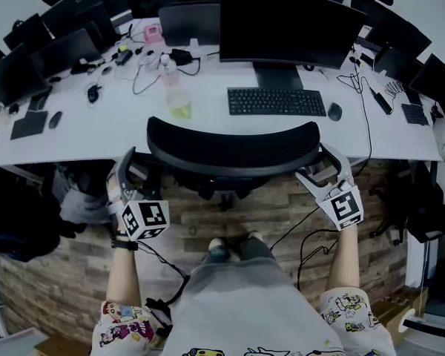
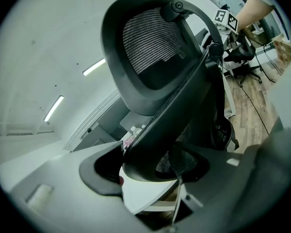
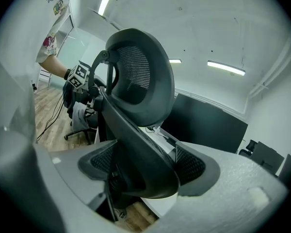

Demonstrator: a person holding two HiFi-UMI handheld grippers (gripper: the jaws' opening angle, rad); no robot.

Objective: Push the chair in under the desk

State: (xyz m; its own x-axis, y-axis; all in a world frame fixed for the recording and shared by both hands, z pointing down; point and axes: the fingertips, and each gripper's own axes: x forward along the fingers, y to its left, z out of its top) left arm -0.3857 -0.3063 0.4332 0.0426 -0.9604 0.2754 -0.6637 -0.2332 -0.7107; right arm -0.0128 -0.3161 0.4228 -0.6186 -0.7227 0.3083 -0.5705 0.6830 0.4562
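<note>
Left gripper (image 1: 137, 170) fingers clamp black mesh chair (image 1: 233, 148) back at nine o'clock, right gripper (image 1: 320, 170) fingers wide around it at three; backrest at bench (image 1: 81, 139) edge

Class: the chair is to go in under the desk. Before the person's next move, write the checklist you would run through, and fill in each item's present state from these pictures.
1. Chair backrest up against the front edge of the desk: ok.
2. Left hand-held gripper closed on the backrest's left end: ok.
3. Right hand-held gripper gripping the right end: cannot tell; its jaws stand wide with the frame between them.
4. Bottle upright on the desk, back from the edge: ok.
5. Keyboard clear of the backrest: ok.
6. Floor cable clear of the chair's wheels: cannot tell; the wheels are hidden.
</note>
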